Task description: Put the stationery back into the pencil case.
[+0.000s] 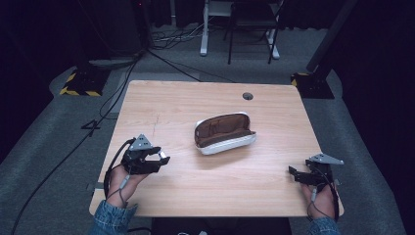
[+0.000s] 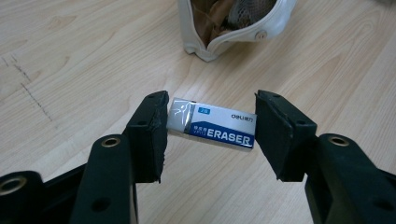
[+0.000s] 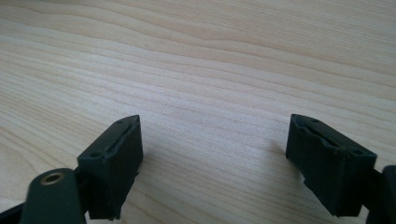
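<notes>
Black jaws of the left gripper (image 2: 210, 128) rise closest to the lens in the left gripper view, clamped on the short ends of a small white-and-blue rectangular eraser (image 2: 212, 123) with "ERASER" printed on its paper sleeve. That eraser hangs a little tilted between the pads, lifted clear of the wood, and in the high view it shows as a pale speck at the gripper's tip (image 1: 164, 157), near the table's left front part.

By size, the light wooden square table (image 1: 274, 122) comes first, with a small round grommet hole (image 1: 247, 96) near its far edge. Next is the white oval pencil case with a brown lining (image 1: 224, 132), lying unzipped and gaping at the table's middle, well apart from both hands; the left gripper view catches its open mouth (image 2: 233, 23) just beyond the eraser.

At the right front corner, the right gripper (image 1: 299, 175) rests low over bare wood, its jaws spread wide with nothing between them (image 3: 212, 163).
</notes>
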A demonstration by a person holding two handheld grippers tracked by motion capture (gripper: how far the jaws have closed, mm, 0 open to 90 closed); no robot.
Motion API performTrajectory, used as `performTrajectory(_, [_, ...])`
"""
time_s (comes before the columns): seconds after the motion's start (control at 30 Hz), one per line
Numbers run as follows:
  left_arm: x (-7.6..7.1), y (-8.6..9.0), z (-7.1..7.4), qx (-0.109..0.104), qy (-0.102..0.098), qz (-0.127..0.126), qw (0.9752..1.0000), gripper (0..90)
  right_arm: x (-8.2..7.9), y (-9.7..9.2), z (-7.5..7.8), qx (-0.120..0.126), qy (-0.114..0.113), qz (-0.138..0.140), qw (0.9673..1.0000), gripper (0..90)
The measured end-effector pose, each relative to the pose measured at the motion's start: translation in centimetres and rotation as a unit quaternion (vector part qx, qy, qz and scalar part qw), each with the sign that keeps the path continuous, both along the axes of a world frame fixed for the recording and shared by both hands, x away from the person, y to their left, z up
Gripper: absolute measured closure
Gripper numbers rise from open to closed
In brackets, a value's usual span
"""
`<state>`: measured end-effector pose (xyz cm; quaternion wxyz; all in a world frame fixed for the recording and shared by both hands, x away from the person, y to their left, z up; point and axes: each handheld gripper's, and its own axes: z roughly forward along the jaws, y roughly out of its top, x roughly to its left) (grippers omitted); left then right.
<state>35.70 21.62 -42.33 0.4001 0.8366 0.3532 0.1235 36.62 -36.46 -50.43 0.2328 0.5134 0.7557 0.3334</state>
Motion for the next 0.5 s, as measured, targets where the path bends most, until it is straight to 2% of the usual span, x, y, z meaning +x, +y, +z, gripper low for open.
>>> performTrajectory(0.17, [0.3, -0.9, 1.1, -0.009, -0.005, -0.003, 0.9999, 46.1, 0.0, 0.0, 0.0, 0.000, 0.000, 0.000, 1.0000, 19.3])
performTrajectory(0.33, [0.8, -2.1, 2.2, -0.006, -0.017, -0.014, 0.9997, 46.1, 0.0, 0.0, 0.0, 0.001, 0.001, -0.001, 1.0000, 19.4])
performTrajectory(0.47, [1.8, -3.4, 3.0, -0.013, -0.021, -0.025, 0.9994, 46.0, 0.0, 0.0, 0.0, 0.000, 0.001, -0.001, 1.0000, 19.4])
performTrajectory(0.5, [2.1, -3.7, 3.0, -0.021, -0.017, -0.024, 0.9993, 46.0, 0.0, 0.0, 0.0, 0.001, 0.001, -0.001, 1.0000, 19.4])
